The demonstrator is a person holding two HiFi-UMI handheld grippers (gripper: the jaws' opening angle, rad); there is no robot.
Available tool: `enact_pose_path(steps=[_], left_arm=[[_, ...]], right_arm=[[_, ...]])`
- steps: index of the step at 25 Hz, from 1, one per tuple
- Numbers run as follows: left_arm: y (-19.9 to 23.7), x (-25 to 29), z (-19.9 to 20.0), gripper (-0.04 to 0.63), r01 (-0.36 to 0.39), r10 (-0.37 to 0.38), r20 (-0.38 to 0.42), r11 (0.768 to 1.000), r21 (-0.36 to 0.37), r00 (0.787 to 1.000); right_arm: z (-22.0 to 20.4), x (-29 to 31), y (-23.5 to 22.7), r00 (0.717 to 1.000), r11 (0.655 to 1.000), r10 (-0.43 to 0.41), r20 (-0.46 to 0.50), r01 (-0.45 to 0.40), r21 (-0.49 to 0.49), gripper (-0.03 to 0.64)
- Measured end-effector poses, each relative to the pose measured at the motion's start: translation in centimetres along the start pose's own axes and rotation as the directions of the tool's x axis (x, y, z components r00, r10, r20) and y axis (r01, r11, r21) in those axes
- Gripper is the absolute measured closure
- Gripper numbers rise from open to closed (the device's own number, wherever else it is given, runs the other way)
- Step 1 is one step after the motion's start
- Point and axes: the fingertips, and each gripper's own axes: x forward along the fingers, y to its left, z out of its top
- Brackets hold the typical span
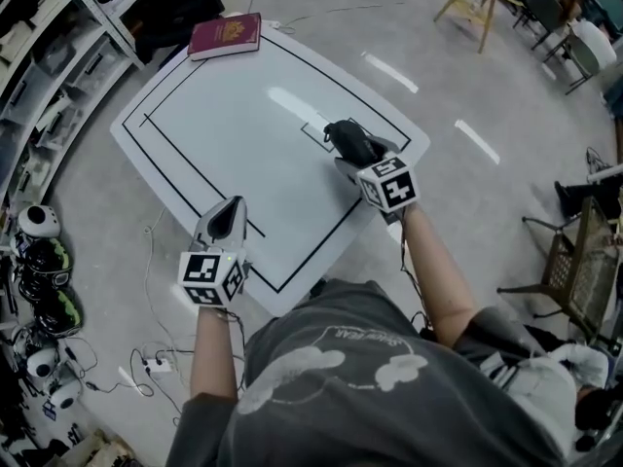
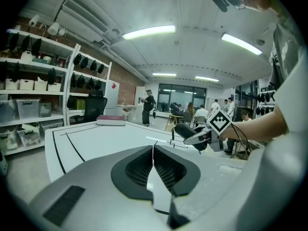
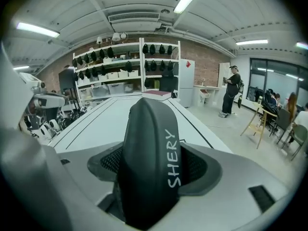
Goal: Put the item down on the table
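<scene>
gripping black case [image 3: 147,177], white lettering [image 3: 172,158] seen close

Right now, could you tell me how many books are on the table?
1. The dark red book lies at the white table's far corner; nothing there could hide another.

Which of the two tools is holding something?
The right tool. It grips a black item with white letters on it, while the left tool is shut with nothing in it.
</scene>
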Motion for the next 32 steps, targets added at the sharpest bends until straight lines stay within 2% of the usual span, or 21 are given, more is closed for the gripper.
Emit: enact_pose_path(steps=[4, 10, 18, 23, 30, 32], left_arm=[[0.8, 0.9, 0.1, 0.589, -0.017, 0.017, 0.005, 1.0, -0.009, 1.0], [1.7, 1.5, 0.0, 0.589, -0.037, 0.037, 0.0, 0.999, -0.017, 0.999], [2.4, 1.0, -1.0, 0.589, -0.053, 0.052, -0.022, 0.998, -0.026, 0.998], [2.3, 0.6, -1.2, 0.589, -0.052, 0.051, -0.025, 0.998, -0.032, 0.998], [2.8, -0.4, -1.3, 0.589, -0.05, 0.05, -0.008, 0.998, -0.033, 0.999], [3.0, -0.9, -1.2, 0.589, -0.05, 0.05, -0.001, 0.998, -0.034, 0.999]], right_arm=[[0.6, 2.3, -0.6, 1.0, 0.998, 0.005, -0.027, -0.007, -0.067, 0.287], [0.9, 5.1, -0.9, 0.998, 0.995, 0.026, -0.059, -0.031, -0.098, 0.285], [0.1, 7.2, -0.4, 0.991, 0.987, -0.003, -0.134, -0.019, -0.162, 0.284], [0.7, 7.5, -1.0, 0.993, 0.986, -0.052, -0.11, 0.033, -0.165, 0.281], [0.4, 7.1, -0.4, 0.991, 0.985, -0.061, -0.118, 0.041, -0.167, 0.262], [1.1, 6.5, -0.4, 0.992, 0.98, -0.083, -0.093, 0.064, -0.187, 0.256]])
